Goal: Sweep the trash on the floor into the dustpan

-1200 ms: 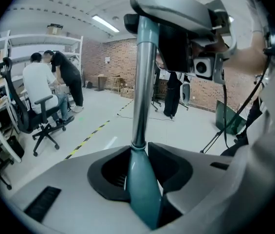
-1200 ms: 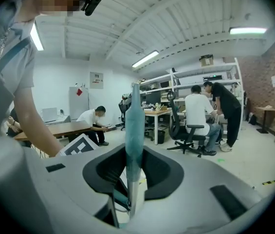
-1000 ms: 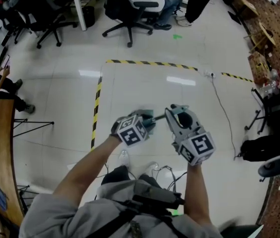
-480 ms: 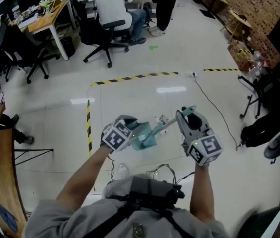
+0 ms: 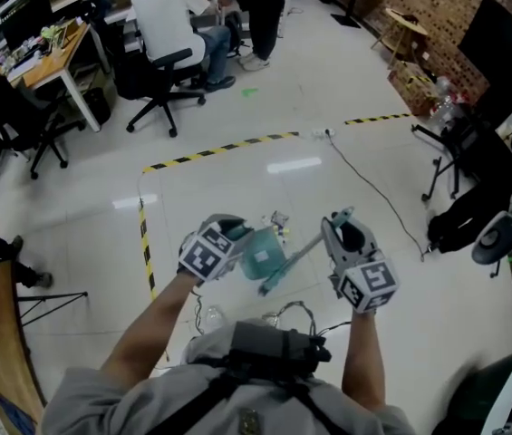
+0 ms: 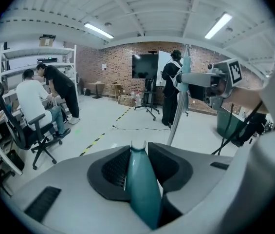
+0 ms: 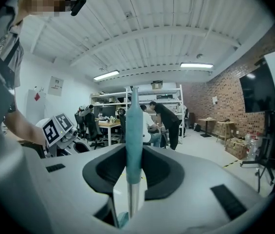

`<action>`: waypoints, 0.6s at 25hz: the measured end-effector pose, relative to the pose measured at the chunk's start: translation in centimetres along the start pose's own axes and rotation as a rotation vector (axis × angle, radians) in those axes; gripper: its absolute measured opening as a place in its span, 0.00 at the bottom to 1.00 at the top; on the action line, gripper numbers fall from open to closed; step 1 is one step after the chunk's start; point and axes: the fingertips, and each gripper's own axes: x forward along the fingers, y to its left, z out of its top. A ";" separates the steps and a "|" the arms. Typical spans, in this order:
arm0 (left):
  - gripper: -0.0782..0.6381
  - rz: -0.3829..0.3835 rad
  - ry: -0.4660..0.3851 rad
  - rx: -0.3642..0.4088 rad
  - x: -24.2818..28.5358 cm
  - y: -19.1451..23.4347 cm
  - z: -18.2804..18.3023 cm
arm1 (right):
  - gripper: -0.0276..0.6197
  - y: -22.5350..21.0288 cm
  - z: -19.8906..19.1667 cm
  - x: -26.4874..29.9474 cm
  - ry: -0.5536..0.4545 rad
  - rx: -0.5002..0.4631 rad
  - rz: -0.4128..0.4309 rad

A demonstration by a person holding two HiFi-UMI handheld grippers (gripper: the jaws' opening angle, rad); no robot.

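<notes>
Judging from how things lie, we put the task at its start: both tools are in hand, yet nothing looks swept. At the left, the left gripper (image 6: 138, 152) has its jaws partly closed and pressed on the handle of the dustpan (image 5: 260, 254). That handle is a smooth, tapering teal plastic stem whose hollow, U-shaped end pokes out between the dark ribbed pads. The pan itself, a shallow teal plastic scoop, hangs out in front of us. As we read it, it is held clear of the floor (image 5: 237, 184) rather than set on it, and we cannot tell whether anything lies in it. Just beyond the pan, inside the corner marked by the yellow-and-black hazard tape (image 5: 215, 150), a small pale crumpled scrap (image 5: 279, 218) rests on the floor. We take this for the trash, though it is too small to be sure. The floor is pale, hard and glossy, throwing back the ceiling lights. Further right, the broom (image 5: 299, 257) slants from the right gripper down to a teal brush head close beside the pan; whether they touch we cannot say. The right gripper (image 7: 133, 155) is closed to a narrow gap on the broom's slim round shaft, where a matte teal sleeve gives way to bare metal. What is left, we judge, is to lower the pan and brush the scrap in.
</notes>
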 end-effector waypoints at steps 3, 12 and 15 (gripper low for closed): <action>0.28 -0.016 -0.002 0.015 0.9 -0.8 1.1 | 0.20 -0.8 -0.2 -1.0 0.012 -0.005 -0.019; 0.28 -0.030 0.016 0.046 2.8 -1.6 2.3 | 0.20 -2.4 -0.4 -2.6 0.024 -0.015 -0.063; 0.28 -0.031 0.023 0.051 3.0 -1.4 2.4 | 0.20 -2.8 -0.3 -2.6 0.022 -0.015 -0.078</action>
